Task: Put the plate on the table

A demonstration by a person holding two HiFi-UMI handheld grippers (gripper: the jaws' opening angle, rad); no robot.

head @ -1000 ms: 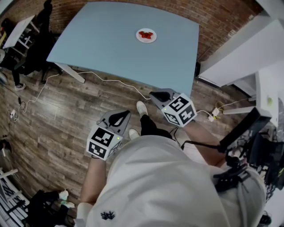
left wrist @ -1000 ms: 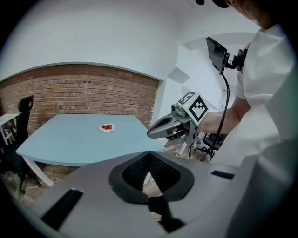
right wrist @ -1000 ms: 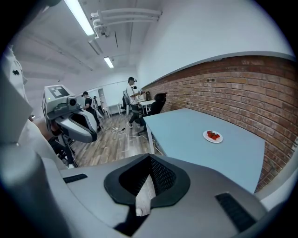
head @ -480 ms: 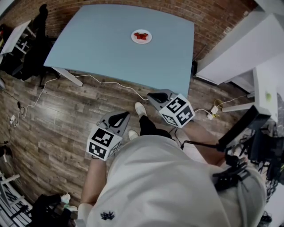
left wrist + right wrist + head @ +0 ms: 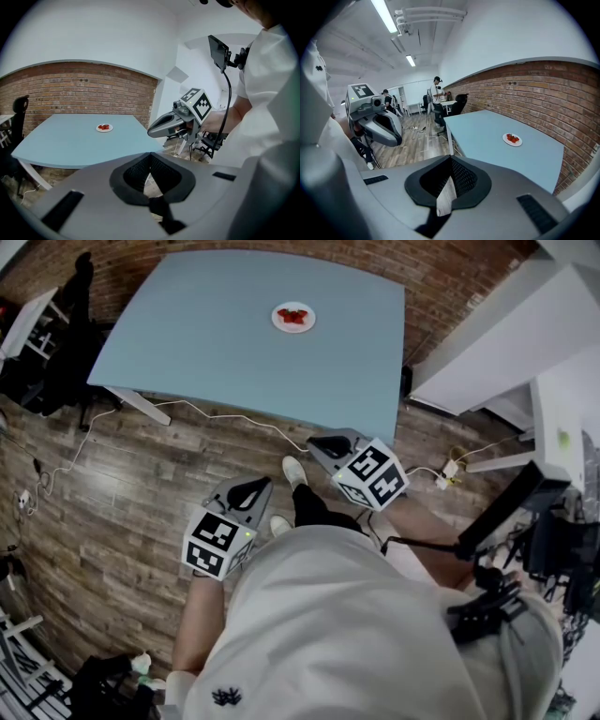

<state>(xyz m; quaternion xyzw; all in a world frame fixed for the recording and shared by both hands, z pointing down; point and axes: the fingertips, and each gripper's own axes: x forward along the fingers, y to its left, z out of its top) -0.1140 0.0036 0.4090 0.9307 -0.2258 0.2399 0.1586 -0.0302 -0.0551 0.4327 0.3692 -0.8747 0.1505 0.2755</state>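
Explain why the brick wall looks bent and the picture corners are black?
Left gripper view: the wide-angle lens bows the brick wall into an arch, corners black. Right gripper view: same bowing, ceiling lights glare. Head view: the table's straight edges curve.

Table ahead of both grippers, plate on its far part, well apart from them, right gripper just before the table's near edge, left gripper further back and to its left, over the floor.
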